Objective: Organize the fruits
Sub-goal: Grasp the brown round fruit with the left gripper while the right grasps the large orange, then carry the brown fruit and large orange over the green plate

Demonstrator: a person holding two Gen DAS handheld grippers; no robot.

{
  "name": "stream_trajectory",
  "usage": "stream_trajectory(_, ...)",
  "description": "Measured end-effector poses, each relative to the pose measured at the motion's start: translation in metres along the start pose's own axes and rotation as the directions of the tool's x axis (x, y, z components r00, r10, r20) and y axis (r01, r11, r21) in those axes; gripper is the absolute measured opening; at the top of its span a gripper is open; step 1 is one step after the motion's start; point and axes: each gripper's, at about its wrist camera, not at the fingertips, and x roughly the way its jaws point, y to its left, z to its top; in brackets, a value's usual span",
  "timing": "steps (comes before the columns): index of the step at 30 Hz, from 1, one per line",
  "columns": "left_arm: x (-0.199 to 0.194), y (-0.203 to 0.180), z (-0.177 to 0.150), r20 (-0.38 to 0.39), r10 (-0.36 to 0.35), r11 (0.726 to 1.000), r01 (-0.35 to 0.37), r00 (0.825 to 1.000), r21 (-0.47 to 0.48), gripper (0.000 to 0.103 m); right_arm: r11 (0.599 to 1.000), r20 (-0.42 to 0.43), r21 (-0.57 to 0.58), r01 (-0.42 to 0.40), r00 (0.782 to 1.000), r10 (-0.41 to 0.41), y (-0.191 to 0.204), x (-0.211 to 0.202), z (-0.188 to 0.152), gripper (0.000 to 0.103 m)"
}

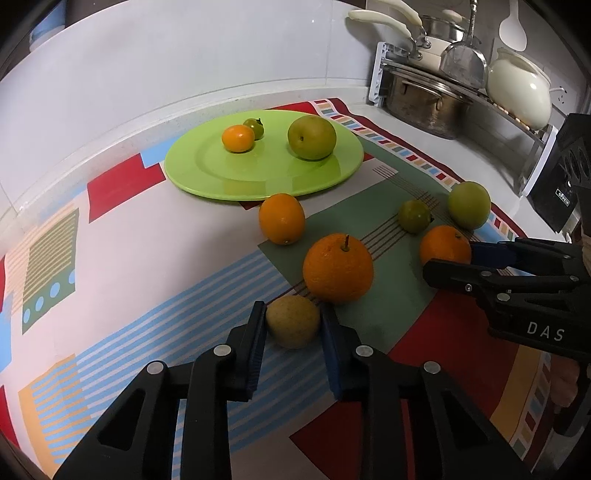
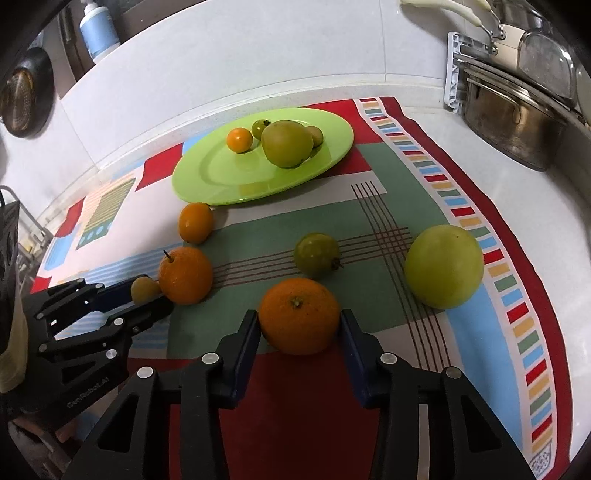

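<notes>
My left gripper (image 1: 293,321) is shut on a small yellow-green fruit (image 1: 293,321) low over the cloth; it also shows in the right wrist view (image 2: 144,289). My right gripper (image 2: 299,325) is shut on an orange (image 2: 299,315), seen too in the left wrist view (image 1: 445,245). A green plate (image 1: 207,166) holds a small orange (image 1: 238,138), a small green fruit (image 1: 254,127) and a large green pear (image 1: 312,137). Loose on the cloth lie a stemmed orange (image 1: 338,267), another orange (image 1: 282,218), a green fruit (image 1: 414,216) and a green apple (image 1: 470,205).
A patterned cloth (image 1: 129,258) covers the white counter. A rack with steel pots (image 1: 428,103) and a white pot (image 1: 519,92) stands at the back right, a black box (image 1: 565,173) beside it. A blue bottle (image 2: 98,29) stands at the back left.
</notes>
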Motion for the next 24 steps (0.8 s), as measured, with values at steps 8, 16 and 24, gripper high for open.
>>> stream_trajectory(8, -0.007, 0.002, -0.003, 0.008, 0.0, 1.0, 0.001, 1.0, -0.014, 0.029, 1.0, 0.017, -0.004, 0.0, 1.0, 0.0, 0.002, -0.005, -0.002, 0.043)
stream_trajectory(16, -0.033, 0.008, 0.004, 0.065, 0.007, 1.0, -0.006, 0.998, -0.017, 0.029, 1.0, 0.092, -0.027, -0.006, 0.996, 0.008, 0.016, -0.031, 0.0, 0.043)
stream_trajectory(24, -0.047, 0.022, 0.032, 0.14, 0.023, 1.0, -0.022, 0.99, -0.009, 0.029, 0.997, 0.157, -0.063, -0.039, 0.986, 0.049, 0.033, -0.042, 0.027, 0.043)
